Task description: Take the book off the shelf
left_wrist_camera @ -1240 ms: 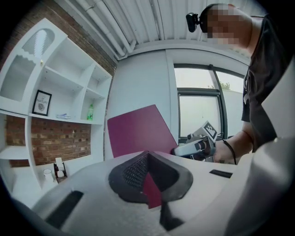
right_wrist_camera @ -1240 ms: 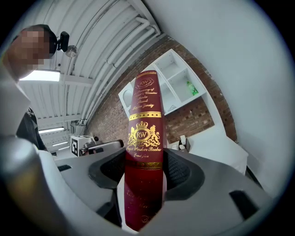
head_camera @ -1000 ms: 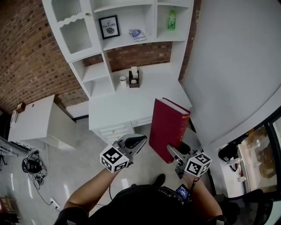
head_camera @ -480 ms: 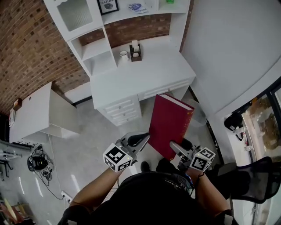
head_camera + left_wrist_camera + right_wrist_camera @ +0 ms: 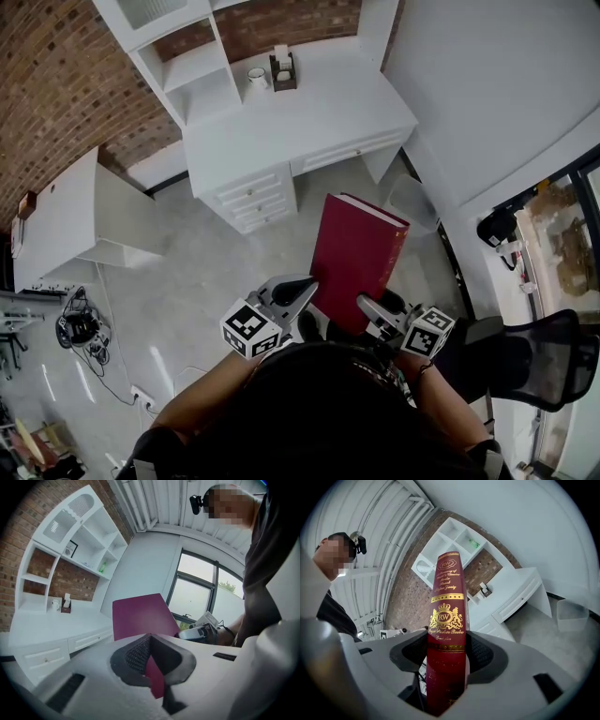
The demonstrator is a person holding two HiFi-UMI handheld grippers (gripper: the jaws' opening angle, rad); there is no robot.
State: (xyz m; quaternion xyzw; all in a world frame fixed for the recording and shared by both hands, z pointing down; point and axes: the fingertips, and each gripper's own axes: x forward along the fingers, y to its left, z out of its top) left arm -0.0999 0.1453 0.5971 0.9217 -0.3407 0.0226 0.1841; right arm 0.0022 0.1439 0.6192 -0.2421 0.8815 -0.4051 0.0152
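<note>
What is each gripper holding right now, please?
Left gripper: closed on the red book, at its edge.
Right gripper: closed on the red book, at its spine.

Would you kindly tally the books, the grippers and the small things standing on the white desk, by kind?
Book: 1
Grippers: 2 (left gripper, right gripper)
Small things on desk: 2 (cup, holder)
Total: 5

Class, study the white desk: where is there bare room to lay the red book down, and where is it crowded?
The desk top is bare across its front and right side. Crowded only at the back, where the cup and small holder stand beside the shelf unit.
</note>
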